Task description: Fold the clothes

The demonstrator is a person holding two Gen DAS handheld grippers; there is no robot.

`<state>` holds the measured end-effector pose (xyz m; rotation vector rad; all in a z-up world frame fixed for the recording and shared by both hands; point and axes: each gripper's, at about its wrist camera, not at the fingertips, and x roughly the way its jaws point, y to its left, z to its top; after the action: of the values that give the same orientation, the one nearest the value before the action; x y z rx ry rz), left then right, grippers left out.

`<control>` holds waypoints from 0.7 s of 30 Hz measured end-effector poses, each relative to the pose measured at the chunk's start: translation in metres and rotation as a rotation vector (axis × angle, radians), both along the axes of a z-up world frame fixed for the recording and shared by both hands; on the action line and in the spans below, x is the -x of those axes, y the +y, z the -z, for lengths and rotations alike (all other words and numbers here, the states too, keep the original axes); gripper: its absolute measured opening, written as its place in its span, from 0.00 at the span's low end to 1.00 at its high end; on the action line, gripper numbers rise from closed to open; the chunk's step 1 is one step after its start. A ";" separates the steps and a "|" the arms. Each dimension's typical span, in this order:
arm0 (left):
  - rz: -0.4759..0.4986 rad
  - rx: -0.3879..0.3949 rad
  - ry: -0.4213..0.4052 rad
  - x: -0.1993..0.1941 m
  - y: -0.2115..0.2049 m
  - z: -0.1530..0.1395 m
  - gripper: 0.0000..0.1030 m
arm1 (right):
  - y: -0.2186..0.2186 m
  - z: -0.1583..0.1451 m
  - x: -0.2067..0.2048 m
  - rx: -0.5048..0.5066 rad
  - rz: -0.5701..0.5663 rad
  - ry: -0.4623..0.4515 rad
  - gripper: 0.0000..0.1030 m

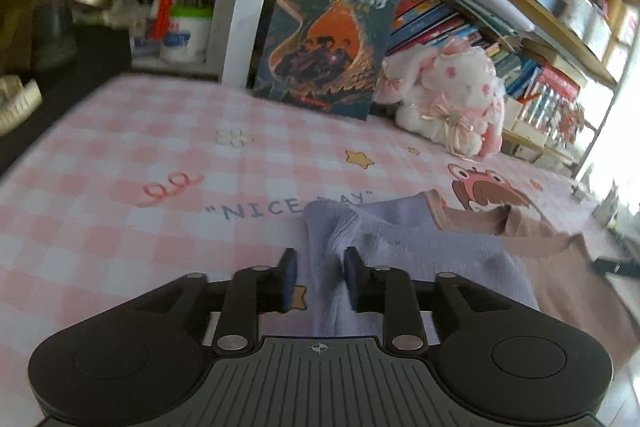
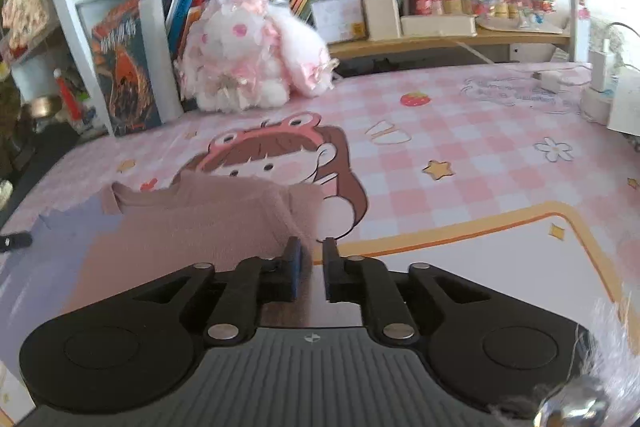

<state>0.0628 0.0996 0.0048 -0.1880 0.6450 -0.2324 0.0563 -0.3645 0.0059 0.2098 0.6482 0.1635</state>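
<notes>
a: left tongs (image 1: 320,267): spread partway, straddling a raised ridge of the lavender piece (image 1: 420,251), pads not visibly squeezing it. right tongs (image 2: 311,259): all but pressed together, just a sliver showing, parked right at the near corner of the pink top (image 2: 200,223). can't say if any cloth is actually nipped in there.

b: so lying where exactly, relative to both?

a: flat on the bench (image 2: 480,155), close in, stretched sideways from one pair to the other. lavender end under the left, pink end by the right, pink overlapping lavender in the middle. what looks like the neckline side pointing away, toward the shelves.

b: guessing long axis hand to hand then, not away from the body.

a: yep. probably the bit that matters most: each end nearest its own hand, no reaching across. for a fold away or inward, would want both grabbing the near hem at matching spots, otherwise skewed crease. worth getting a proper pinch on the left first, looks loose.
</notes>
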 end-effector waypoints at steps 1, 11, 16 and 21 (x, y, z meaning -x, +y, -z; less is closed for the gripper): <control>0.007 -0.006 -0.008 0.006 0.001 -0.003 0.39 | -0.003 -0.001 0.005 -0.010 0.005 -0.003 0.10; -0.003 0.162 0.049 0.061 0.025 0.009 0.49 | -0.014 -0.010 0.052 -0.135 -0.039 0.000 0.40; -0.012 0.228 0.078 0.061 0.030 0.015 0.49 | -0.009 -0.008 0.061 -0.142 -0.054 0.031 0.45; -0.011 0.271 0.096 0.055 0.025 0.021 0.49 | -0.003 0.003 0.057 -0.164 -0.060 0.073 0.43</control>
<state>0.0073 0.1246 -0.0164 -0.4651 0.7062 -0.3015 -0.0005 -0.3673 0.0028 0.3558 0.7145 0.2685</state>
